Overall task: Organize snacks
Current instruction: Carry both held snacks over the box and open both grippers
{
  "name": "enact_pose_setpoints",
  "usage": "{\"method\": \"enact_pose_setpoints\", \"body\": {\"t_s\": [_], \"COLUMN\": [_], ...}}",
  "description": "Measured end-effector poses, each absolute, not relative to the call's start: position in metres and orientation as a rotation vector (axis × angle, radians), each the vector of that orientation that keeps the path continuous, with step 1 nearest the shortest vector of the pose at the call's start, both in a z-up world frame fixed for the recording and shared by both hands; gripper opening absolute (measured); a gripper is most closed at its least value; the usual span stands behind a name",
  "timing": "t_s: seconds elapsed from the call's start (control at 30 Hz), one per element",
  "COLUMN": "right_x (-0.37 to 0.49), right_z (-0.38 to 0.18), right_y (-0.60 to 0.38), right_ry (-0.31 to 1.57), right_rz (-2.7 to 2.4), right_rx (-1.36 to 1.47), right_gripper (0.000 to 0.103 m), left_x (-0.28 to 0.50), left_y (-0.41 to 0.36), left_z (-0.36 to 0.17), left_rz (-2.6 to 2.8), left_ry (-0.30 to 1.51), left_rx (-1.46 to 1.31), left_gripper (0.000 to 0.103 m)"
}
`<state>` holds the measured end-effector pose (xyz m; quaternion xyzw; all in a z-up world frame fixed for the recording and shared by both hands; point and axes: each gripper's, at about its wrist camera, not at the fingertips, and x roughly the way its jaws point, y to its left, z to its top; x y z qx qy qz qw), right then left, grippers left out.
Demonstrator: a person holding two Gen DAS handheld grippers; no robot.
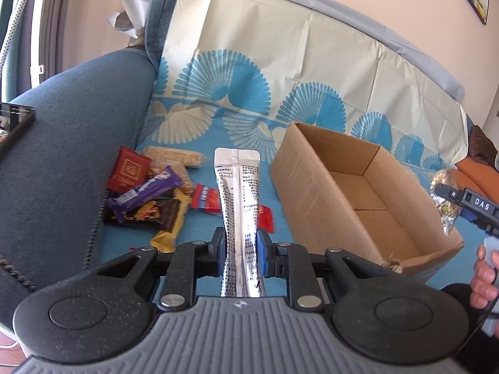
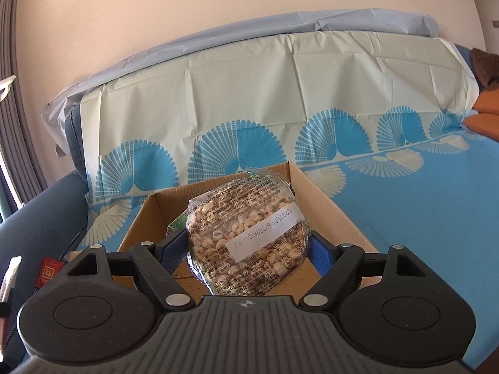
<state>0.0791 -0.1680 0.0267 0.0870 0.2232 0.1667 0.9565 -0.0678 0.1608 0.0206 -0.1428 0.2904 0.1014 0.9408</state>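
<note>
My left gripper (image 1: pixel 240 243) is shut on a long silver sachet (image 1: pixel 238 193) and holds it upright above the blue cloth, left of an open cardboard box (image 1: pixel 315 187). A pile of snacks (image 1: pixel 149 193) lies left of the sachet: a red packet, a purple bar, a dark bar, cracker packs. My right gripper (image 2: pixel 249 246) is shut on a clear round pack of puffed-grain cake (image 2: pixel 246 237) and holds it over the box (image 2: pixel 336 215). That gripper and pack also show in the left wrist view (image 1: pixel 449 199), above the box's right wall.
A blue sofa arm (image 1: pixel 71 143) with a phone (image 1: pixel 12 127) on it rises at the left. The patterned cloth (image 2: pixel 421 218) covers the seat and backrest. An orange cushion (image 2: pixel 486 115) lies at the far right.
</note>
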Motion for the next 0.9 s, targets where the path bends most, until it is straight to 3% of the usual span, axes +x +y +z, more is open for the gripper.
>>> {"method": "enact_pose_setpoints", "body": {"t_s": [0.43,0.9], "right_x": [0.085,0.087], "right_z": [0.024,0.023], "right_y": [-0.185,-0.19], "right_ry": [0.468,0.472], "right_rz": [0.376,0.391], "right_rx": [0.266,0.288], "right_gripper": [0.082,0.082], "left_x": [0.02,0.075], "left_y": [0.062,0.007], "left_z": [0.066,0.068], "left_rz": [0.037,-0.046], "left_ry": [0.523,0.527], "left_rx": [-0.213,-0.177], "left_gripper": [0.022,0.022]}}
